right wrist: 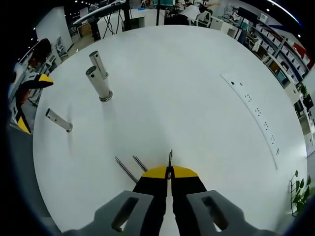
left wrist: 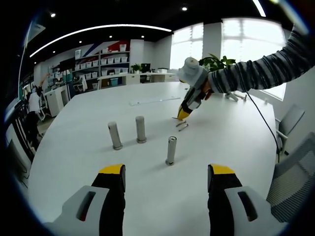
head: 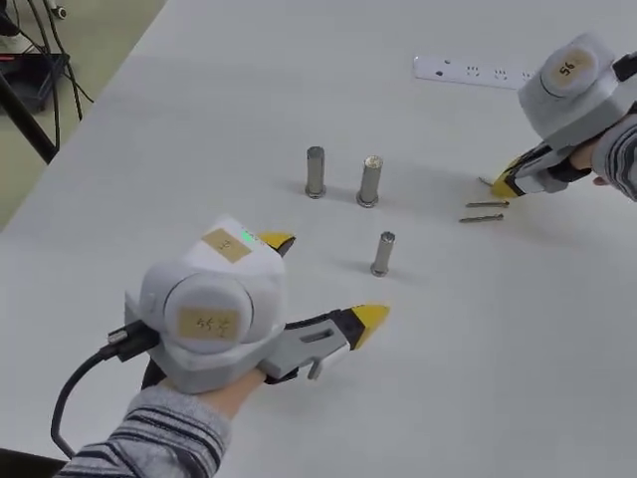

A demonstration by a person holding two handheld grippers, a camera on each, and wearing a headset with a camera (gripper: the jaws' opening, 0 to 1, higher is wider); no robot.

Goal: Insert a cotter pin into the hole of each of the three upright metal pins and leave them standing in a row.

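Though unclear, cotter pin in right gripper.

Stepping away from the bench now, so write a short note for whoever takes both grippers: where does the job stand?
Left gripper: open, holding nothing, just short of the nearest metal pin.
Right gripper: shut on one cotter pin, tips low at the table.
The two spare cotter pins lie flat beside the right gripper.
The other two metal pins stand side by side. The nearest one is also upright but out of line.
Done: one cotter pin gripped.
Left: all three insertions, then forming the row.
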